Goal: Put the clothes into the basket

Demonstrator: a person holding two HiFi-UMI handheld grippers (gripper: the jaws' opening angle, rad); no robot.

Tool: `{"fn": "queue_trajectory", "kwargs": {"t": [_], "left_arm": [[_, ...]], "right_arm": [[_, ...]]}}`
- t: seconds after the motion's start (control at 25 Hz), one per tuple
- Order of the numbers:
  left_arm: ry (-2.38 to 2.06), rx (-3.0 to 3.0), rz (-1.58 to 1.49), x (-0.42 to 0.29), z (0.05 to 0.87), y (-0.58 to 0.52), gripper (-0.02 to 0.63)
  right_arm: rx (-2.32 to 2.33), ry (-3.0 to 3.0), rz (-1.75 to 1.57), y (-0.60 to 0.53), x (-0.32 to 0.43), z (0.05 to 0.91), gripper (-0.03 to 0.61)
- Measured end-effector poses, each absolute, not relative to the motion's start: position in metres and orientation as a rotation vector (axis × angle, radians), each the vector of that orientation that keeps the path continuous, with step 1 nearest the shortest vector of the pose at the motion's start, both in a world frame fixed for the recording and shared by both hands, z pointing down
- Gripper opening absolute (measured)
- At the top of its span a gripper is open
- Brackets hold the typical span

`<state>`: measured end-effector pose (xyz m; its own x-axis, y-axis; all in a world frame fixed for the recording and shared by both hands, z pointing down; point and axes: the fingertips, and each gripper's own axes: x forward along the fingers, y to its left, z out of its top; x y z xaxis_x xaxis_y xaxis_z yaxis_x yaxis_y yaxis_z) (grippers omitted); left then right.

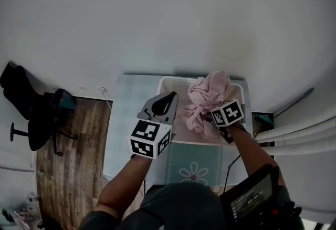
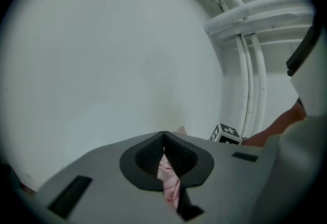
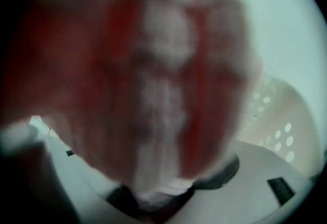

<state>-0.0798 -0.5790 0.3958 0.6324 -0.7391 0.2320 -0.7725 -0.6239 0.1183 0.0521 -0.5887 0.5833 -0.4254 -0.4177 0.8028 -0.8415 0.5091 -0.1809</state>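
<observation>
A white perforated basket (image 1: 170,87) stands on the table against the wall. A bunched pink garment (image 1: 209,98) hangs over the basket, lifted above its rim. My right gripper (image 1: 210,114) is shut on the garment, which fills the right gripper view as a pink blur (image 3: 148,90) and hides most of the jaws (image 3: 158,198). The basket's inner wall (image 3: 286,131) shows at the right there. My left gripper (image 1: 169,100) hovers over the basket's left rim with its jaws closed at the tips (image 2: 163,136). A sliver of pink shows through the slit behind them.
The table carries a pale blue cover with a flower print (image 1: 193,172). A dark office chair (image 1: 44,118) stands on the wood floor (image 1: 73,166) at the left. White pipes (image 1: 299,134) run along the right. A small screen (image 1: 253,197) hangs at the person's chest.
</observation>
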Motion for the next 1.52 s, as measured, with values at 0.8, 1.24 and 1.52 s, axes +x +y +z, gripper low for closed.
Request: {"fn": "queue_trajectory", "kwargs": {"t": [0.8, 1.24, 1.52], "left_arm": [[-1.262, 2.633, 0.268, -0.093, 0.4, -0.576, 0.009], [-1.324, 2.63, 0.253, -0.105, 0.381, -0.555, 0.009], [-1.346, 2.63, 0.237, -0.105, 0.372, -0.535, 0.009]], "right_arm": [[0.813, -1.79, 0.953, -0.57, 0.053, 0.686, 0.337], [0.761, -1.811, 0.876, -0.568, 0.05, 0.685, 0.424], [0.788, -1.818, 0.815, -0.573, 0.05, 0.654, 0.453]]}}
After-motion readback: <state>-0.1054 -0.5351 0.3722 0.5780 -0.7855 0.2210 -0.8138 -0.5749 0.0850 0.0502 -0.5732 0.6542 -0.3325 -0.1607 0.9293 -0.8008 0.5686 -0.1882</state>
